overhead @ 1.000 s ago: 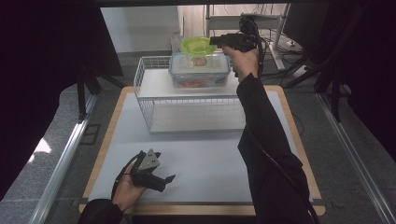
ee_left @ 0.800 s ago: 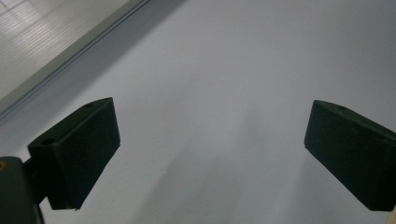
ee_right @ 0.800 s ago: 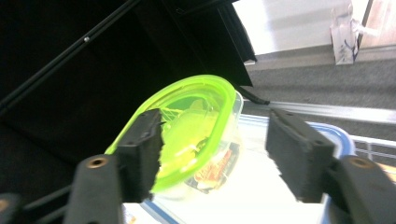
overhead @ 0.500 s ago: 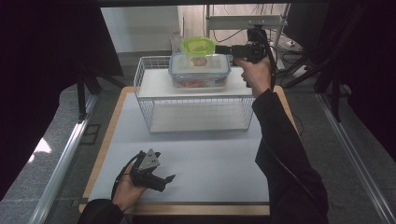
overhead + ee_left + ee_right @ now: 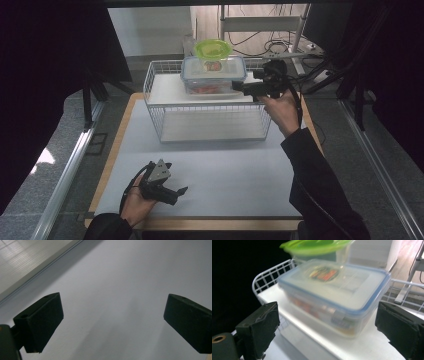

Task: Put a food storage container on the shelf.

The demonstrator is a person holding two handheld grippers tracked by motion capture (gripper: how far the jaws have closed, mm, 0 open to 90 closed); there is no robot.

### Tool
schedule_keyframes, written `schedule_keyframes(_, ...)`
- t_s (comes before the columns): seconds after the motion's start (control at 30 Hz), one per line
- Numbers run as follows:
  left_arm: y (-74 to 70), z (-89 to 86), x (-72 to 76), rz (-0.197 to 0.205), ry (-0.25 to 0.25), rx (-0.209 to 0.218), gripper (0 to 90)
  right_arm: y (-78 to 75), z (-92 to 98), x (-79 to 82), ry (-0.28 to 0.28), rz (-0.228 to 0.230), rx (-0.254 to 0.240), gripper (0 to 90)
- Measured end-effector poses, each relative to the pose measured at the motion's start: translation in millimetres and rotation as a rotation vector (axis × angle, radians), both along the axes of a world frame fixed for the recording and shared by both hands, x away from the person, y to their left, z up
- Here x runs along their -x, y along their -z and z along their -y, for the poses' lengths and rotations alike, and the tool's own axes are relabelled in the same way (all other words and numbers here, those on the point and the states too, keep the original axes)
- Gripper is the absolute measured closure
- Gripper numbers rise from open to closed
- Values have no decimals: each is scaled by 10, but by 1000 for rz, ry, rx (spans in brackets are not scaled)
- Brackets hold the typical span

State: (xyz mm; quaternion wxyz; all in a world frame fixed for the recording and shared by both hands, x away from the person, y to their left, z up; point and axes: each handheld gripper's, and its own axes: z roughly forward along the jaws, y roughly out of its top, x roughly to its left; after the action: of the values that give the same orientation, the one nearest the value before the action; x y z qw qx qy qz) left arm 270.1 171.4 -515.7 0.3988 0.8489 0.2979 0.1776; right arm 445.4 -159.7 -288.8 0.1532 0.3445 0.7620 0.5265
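— On the top shelf of the white wire rack point(image 5: 155, 107), we find the clear rectangular plastic box with the blue-rimmed lid point(image 5: 214, 75), a green round lidded tub point(image 5: 213, 49) stacked on it.

— Right gripper point(image 5: 239, 88)?

— Just beside the box; its jaws have just been opening, nothing between them.

— Left gripper point(image 5: 176, 194)?

— We note it low over the white tabletop point(image 5: 225, 170), jaws wide apart, empty.

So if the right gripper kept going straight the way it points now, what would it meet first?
Most likely the clear blue-rimmed container on the wire rack's top shelf. The right gripper is open and aimed at its near corner, with nothing between them. Depth is hard to judge.
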Motion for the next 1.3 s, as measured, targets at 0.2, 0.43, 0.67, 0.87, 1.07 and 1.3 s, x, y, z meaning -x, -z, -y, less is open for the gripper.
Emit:
schedule_keyframes(0.2, -2, -8, -2, 10, -6, -6, 23, 207, 14, 216, -40, 8, 33, 37)
schedule_keyframes(0.43, -7, -13, -2, 16, -12, -10, 22, 505, 73, 371, -62, 1, 75, 30)
schedule_keyframes(0.67, -5, -14, -1, 15, -18, -8, 18, 789, 149, 510, -55, 10, 110, 26)
schedule_keyframes(0.87, -2, -19, -7, 15, -22, -7, 17, 995, 229, 615, -47, 2, 120, 17)
schedule_keyframes(1.07, -5, -32, -10, 12, -22, 5, 15, 1132, 296, 738, -50, 20, 156, 0)
schedule_keyframes(1.3, -19, -40, 0, 17, -6, 30, 9, 1212, 322, 852, -51, 32, 153, 0)
